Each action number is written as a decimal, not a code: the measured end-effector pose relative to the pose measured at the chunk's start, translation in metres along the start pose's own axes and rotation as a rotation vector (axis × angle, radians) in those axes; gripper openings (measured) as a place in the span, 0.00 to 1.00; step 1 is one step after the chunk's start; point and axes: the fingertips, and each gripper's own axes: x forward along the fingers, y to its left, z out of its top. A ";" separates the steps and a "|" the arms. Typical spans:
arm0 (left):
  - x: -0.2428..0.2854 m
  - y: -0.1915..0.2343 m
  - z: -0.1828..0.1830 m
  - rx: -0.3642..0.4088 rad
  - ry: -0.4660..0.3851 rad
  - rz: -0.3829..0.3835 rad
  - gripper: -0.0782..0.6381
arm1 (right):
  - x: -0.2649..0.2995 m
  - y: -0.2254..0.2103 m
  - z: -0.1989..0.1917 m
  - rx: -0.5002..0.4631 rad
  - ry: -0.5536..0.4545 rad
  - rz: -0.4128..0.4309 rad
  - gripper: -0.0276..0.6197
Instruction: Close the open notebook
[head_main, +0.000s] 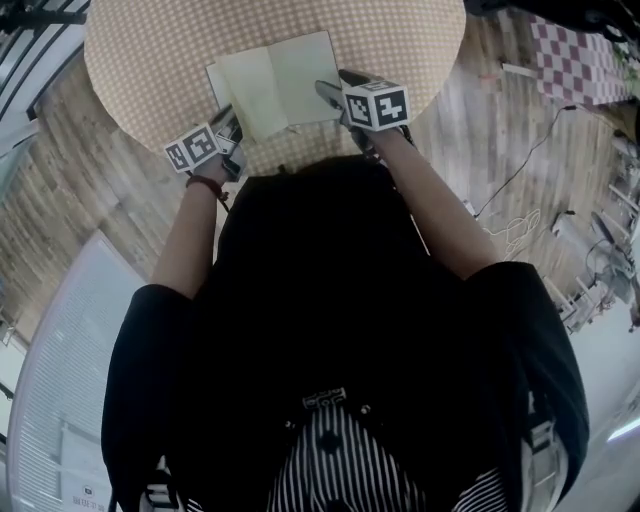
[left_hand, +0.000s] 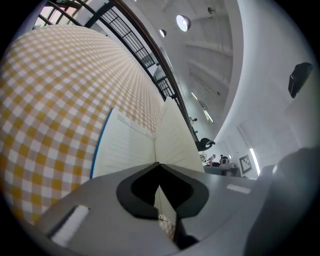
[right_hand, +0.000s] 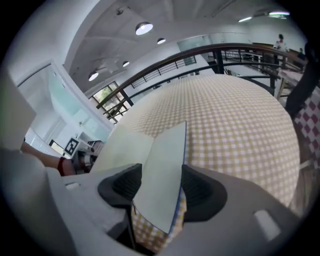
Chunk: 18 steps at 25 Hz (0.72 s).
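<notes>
Notebook (head_main: 275, 85) lies open on the checked table (head_main: 130, 60), near its front edge. R gripper (right_hand: 161, 186) has jaws wide apart w/ the raised right-hand leaf standing tilted btwn them, pads not pressing it. L gripper (left_hand: 159, 165) sits at the book's near-left corner, jaws together, tips meeting in line w/ the spine; can't tell if a leaf is pinched

You're in a black short-sleeved top (head_main: 330, 300) filling mid-frame, a black-and-white striped garment (head_main: 340, 470) at the bottom edge, a dark red band (head_main: 205, 183) round your left wrist.
</notes>
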 end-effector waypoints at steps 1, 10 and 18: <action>-0.001 0.001 -0.001 -0.004 -0.001 0.002 0.10 | 0.002 -0.007 -0.008 0.003 0.023 -0.005 0.41; -0.003 -0.006 -0.006 0.010 0.025 0.007 0.10 | 0.002 0.009 -0.021 0.015 0.076 0.066 0.41; -0.012 -0.008 -0.006 -0.016 0.006 0.005 0.10 | 0.009 0.146 -0.017 -0.140 0.064 0.391 0.41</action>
